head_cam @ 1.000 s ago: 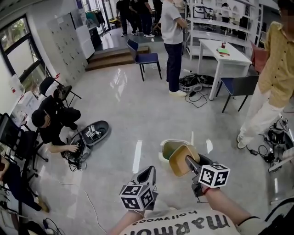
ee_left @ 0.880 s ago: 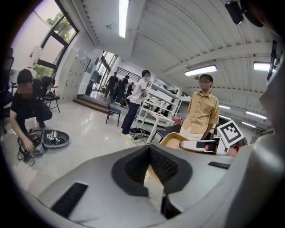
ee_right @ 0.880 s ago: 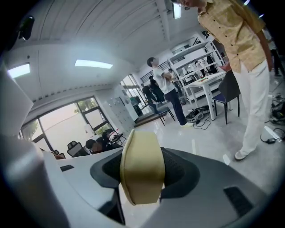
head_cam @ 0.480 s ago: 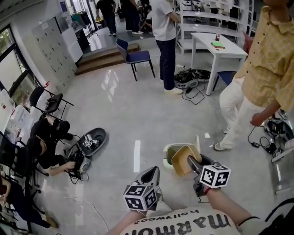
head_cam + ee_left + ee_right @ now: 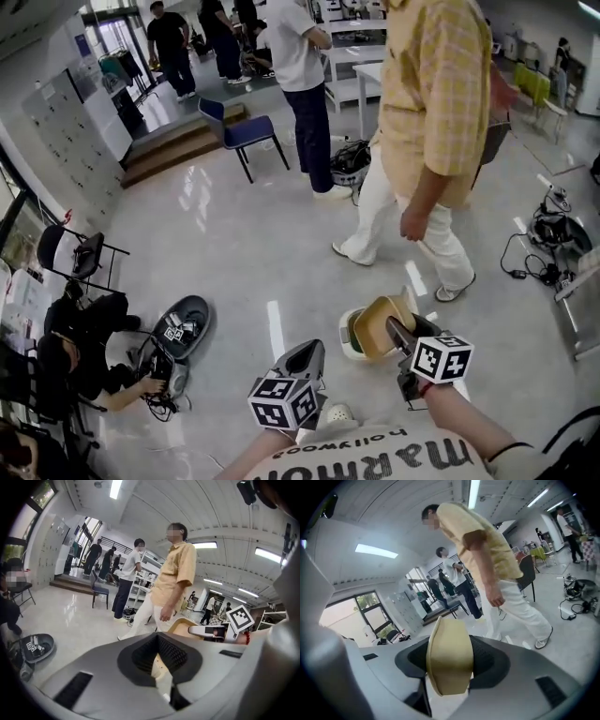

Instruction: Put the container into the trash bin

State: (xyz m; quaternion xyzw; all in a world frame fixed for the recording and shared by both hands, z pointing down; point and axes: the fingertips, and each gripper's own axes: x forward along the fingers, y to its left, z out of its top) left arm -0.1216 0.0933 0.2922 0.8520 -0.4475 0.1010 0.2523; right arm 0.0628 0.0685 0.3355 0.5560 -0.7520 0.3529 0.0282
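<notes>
A tan, bowl-shaped container (image 5: 373, 325) is clamped on its rim by my right gripper (image 5: 390, 324), which is shut on it. It hangs tilted just over the white trash bin (image 5: 348, 344), whose inside is greenish. In the right gripper view the container (image 5: 449, 656) fills the gap between the jaws of the right gripper (image 5: 450, 639). My left gripper (image 5: 308, 350) hovers to the left of the bin, shut with nothing in it. The left gripper view shows its jaws (image 5: 157, 637) meeting at the tips, with the container (image 5: 180, 625) off to the right.
A person in a yellow shirt (image 5: 431, 103) walks close behind the bin. Another person (image 5: 298, 56) stands by a blue chair (image 5: 246, 131). A crouching person (image 5: 80, 347) and a dark round device (image 5: 180, 323) are at left. Cables (image 5: 553, 225) lie at right.
The person in the yellow shirt has walked from the right edge to just behind the bin. Both grippers have moved along with the view, and the container stays held over the bin.
</notes>
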